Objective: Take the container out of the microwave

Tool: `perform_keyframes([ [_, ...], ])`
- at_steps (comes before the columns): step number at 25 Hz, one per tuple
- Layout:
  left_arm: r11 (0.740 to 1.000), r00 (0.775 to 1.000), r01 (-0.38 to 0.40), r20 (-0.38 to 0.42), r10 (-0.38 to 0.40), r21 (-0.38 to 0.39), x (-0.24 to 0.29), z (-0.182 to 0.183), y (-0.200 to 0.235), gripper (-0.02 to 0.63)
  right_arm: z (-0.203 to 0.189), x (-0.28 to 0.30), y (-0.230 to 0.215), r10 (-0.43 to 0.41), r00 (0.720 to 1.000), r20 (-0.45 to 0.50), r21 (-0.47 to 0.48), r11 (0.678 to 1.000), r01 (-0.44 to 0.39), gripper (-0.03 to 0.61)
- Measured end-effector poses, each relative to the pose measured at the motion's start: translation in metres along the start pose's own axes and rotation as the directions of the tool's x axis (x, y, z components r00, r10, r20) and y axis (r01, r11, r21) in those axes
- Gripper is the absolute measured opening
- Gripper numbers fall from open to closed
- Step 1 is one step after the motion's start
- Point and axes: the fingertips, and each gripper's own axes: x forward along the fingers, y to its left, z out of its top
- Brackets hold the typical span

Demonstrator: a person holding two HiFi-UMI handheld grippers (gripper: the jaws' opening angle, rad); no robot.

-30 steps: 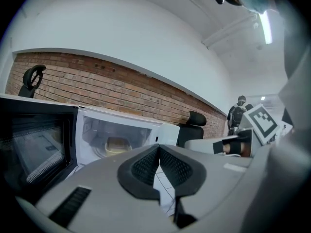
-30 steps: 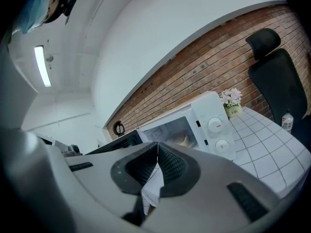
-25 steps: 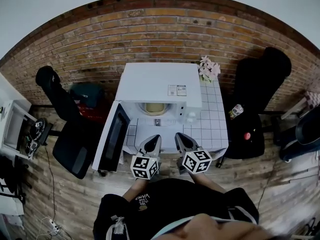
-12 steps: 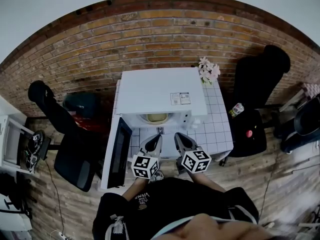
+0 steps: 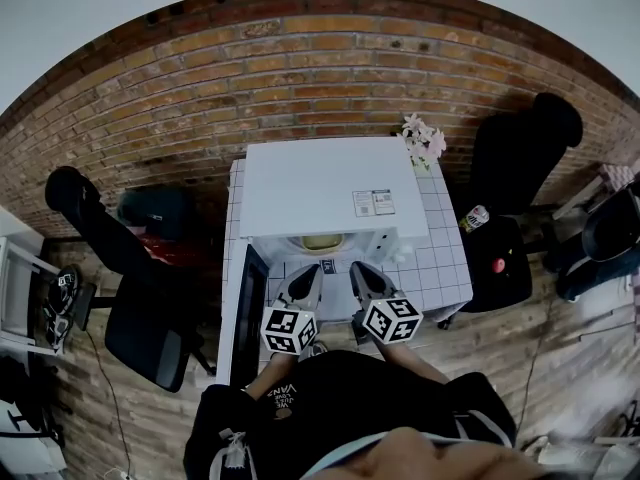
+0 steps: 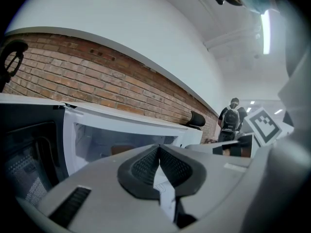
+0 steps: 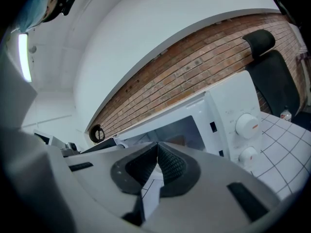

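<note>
Approach step, nothing grasped yet: L hand-held gripper [image 6: 158,148] and R hand-held gripper [image 7: 157,144] both have jaws pressed together and empty, side by side just short of the open microwave [image 5: 325,183] on the counter [image 5: 440,258]. The door [image 5: 248,313] is swung out to the L one's left. Container [image 5: 322,242] sits inside the cavity, straight ahead of both tips and apart from them; next move prob needs jaws opened first, then a level reach in to take it by the rim or sides w/o clipping the door frame.
</note>
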Motion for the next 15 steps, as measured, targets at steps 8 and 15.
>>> perform_keyframes([
  [8, 1.000, 1.000, 0.019, -0.010, -0.019, -0.021, 0.006, -0.004, 0.014, 0.011, 0.000, 0.017, -0.007, -0.051, 0.999, 0.010, -0.043, 0.998, 0.051, 0.005],
  [15, 0.999, 1.000, -0.023, 0.010, 0.024, -0.030, 0.025, 0.003, 0.029, 0.011, -0.002, 0.035, -0.020, -0.053, 0.998, -0.013, -0.070, 0.996, 0.052, 0.005],
])
